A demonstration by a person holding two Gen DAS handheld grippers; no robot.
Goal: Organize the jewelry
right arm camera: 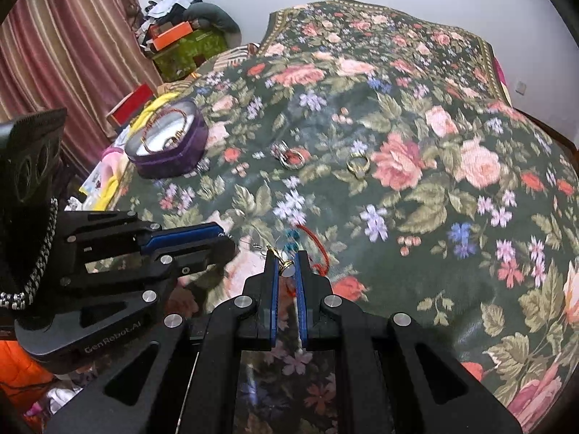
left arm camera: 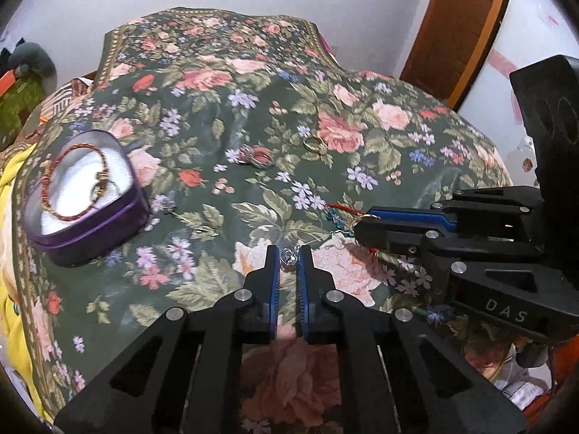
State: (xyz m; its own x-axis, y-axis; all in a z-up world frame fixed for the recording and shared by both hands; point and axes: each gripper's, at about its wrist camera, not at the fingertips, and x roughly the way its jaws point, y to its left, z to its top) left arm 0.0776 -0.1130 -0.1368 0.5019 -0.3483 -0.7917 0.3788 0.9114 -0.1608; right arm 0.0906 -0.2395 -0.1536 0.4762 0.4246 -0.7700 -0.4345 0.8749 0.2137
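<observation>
My left gripper [left arm camera: 288,253] is closed narrowly on a small silver charm [left arm camera: 288,258] just above the floral bedspread [left arm camera: 224,115]. From the right, my right gripper [left arm camera: 358,228] reaches in beside it. In the right wrist view that gripper [right arm camera: 286,258] is shut on a gold clasp [right arm camera: 287,266] joined to a red cord [right arm camera: 318,249] with teal beads [right arm camera: 291,238]. The left gripper [right arm camera: 226,240] comes in from the left, close by. A purple heart-shaped jewellery box [left arm camera: 87,224] stands open at the left, holding a red-and-gold bracelet [left arm camera: 68,181].
A gold ring [left arm camera: 314,143] and a cluster of silver rings [left arm camera: 258,155] lie further back on the bedspread. Small earrings [left arm camera: 206,231] lie near the box. Yellow cloth [left arm camera: 11,195] hangs at the bed's left edge. Boxes and clothes [right arm camera: 181,43] are piled by a curtain [right arm camera: 72,43].
</observation>
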